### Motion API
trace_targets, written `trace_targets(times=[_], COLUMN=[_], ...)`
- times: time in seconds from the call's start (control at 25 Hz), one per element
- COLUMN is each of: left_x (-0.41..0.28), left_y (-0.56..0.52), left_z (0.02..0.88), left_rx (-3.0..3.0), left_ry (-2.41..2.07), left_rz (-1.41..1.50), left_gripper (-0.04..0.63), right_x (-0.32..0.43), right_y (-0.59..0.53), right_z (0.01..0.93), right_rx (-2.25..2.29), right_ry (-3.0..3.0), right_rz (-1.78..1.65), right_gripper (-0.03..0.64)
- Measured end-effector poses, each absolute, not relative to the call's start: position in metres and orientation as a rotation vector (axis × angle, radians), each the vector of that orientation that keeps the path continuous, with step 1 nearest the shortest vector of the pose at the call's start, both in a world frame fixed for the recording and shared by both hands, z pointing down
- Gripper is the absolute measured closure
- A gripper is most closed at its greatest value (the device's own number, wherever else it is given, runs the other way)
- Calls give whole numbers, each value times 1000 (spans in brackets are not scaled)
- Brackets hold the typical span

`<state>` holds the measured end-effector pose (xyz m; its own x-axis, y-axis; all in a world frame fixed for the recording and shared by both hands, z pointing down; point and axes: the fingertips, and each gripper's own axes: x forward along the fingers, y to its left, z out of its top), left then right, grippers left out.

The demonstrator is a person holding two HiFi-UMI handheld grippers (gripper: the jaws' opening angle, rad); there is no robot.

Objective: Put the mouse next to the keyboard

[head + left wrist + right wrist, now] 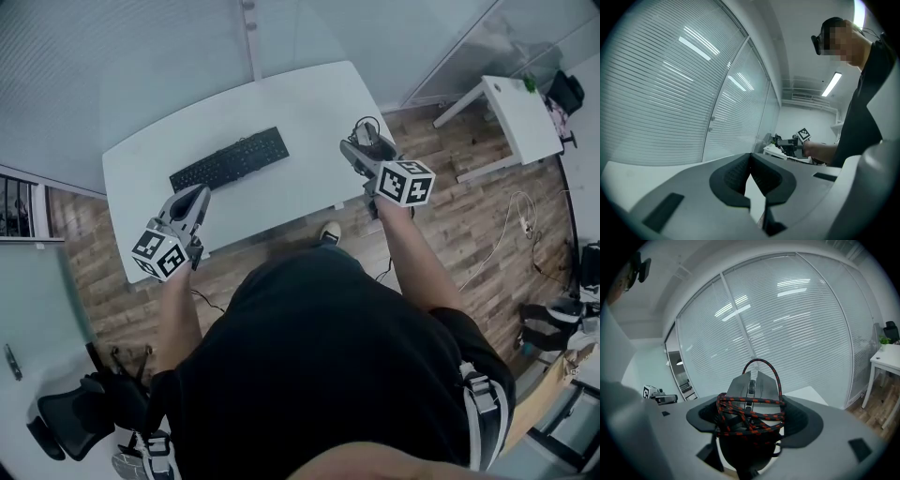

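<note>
The mouse (751, 387) has a matt grey plastic shell, and the cord (754, 417) wound around it is a rough braided cloth sleeve in black and red. The right gripper (752, 404) and left gripper (750, 159) have smooth, matt grey plastic bodies, with black ribbed pads (733, 177) that look rubbery. In the head view the table (309, 98) is smooth white with a faint sheen, the keyboard (230, 159) toward eight o'clock from its middle is matt black plastic, and the floor (469, 202) at four o'clock is grained wood plank.
</note>
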<state>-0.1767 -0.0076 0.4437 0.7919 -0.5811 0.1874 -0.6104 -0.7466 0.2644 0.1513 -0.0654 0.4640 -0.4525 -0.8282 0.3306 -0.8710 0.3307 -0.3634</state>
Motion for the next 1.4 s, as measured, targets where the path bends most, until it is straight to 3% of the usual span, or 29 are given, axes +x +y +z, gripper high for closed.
trace_targets(times=[1.4], left_x=[-99], left_y=[-66], left_z=[458], left_rx=[2654], left_ry=[-895], left_rz=[165], left_gripper=[575], right_x=[207], right_y=[-133], right_z=[497], right_rx=[1526], right_ry=[-2481], right_rz=[834], right_gripper=[213])
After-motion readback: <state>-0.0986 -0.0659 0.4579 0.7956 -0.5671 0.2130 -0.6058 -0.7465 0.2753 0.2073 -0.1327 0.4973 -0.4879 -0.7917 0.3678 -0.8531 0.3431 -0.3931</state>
